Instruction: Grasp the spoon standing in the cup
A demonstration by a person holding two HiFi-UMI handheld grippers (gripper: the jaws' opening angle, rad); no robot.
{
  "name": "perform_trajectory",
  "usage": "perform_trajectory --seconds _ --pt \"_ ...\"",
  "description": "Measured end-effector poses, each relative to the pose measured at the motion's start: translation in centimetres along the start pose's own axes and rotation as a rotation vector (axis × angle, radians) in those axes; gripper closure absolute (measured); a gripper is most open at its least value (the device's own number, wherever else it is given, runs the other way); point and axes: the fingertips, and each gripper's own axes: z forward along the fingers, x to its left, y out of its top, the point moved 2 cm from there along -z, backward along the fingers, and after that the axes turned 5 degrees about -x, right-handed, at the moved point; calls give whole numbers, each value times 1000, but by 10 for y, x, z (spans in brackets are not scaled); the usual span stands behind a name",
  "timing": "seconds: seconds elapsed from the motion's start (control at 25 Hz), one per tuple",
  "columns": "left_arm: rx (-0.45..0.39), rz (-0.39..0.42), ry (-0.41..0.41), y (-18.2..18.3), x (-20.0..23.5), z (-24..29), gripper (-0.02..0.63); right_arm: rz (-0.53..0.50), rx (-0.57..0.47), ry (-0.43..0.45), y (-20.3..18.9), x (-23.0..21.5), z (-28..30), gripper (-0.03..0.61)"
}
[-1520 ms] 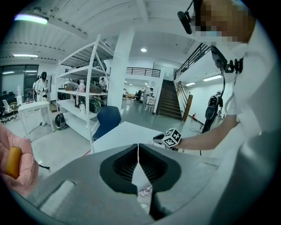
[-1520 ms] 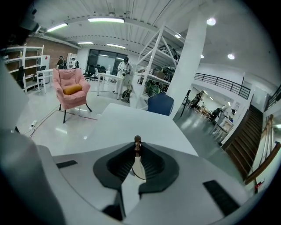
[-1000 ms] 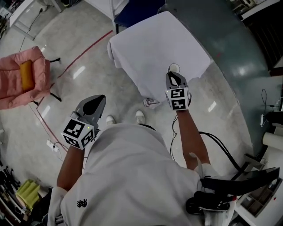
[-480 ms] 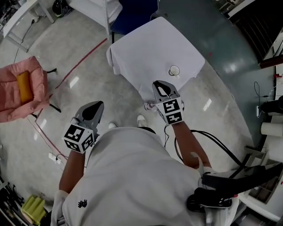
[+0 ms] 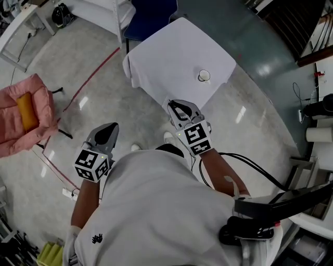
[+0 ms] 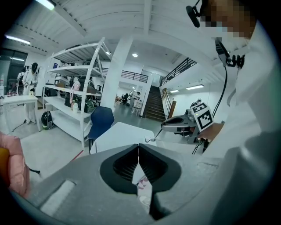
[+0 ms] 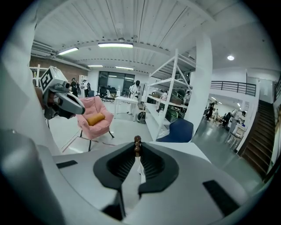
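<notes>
A small white cup [image 5: 204, 76] stands on the white-clothed table [image 5: 171, 57], near its front right edge. My right gripper [image 5: 177, 107] is off the table, short of its front corner and well apart from the cup. Its jaws are shut on a thin spoon: a brown knobbed end [image 7: 137, 142] sticks up between the pads. In the left gripper view the spoon [image 6: 153, 137] juts from the right gripper [image 6: 169, 125] toward the table. My left gripper [image 5: 111, 128] hangs low at the left, shut with nothing in it [image 6: 138, 149].
A pink armchair [image 5: 21, 111] with an orange cushion stands at the far left. A blue chair [image 5: 151, 15] sits behind the table. Black cables [image 5: 250, 166] trail on the floor at the right. White shelving [image 7: 175, 101] runs along the room.
The right gripper has drawn back from the cup, down and to the left, off the table's edge. The cup stays on the table. The left gripper has barely moved.
</notes>
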Motion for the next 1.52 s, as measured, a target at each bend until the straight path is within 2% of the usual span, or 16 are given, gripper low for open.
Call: perform_trajectory --seconds 0.28,0.52,1.0,1.52 --pt "11 0 -54 -16 -1 -12 601 -9 -4 24 6 44 -11 532" --pt "23 18 -88 -19 -8 -10 601 7 -8 31 8 58 -20 534" --pt "40 43 -113 -22 -13 -8 601 -6 -27 44 15 66 -27 534" --pt "56 53 -124 -20 -21 14 601 7 -26 53 7 48 -27 534"
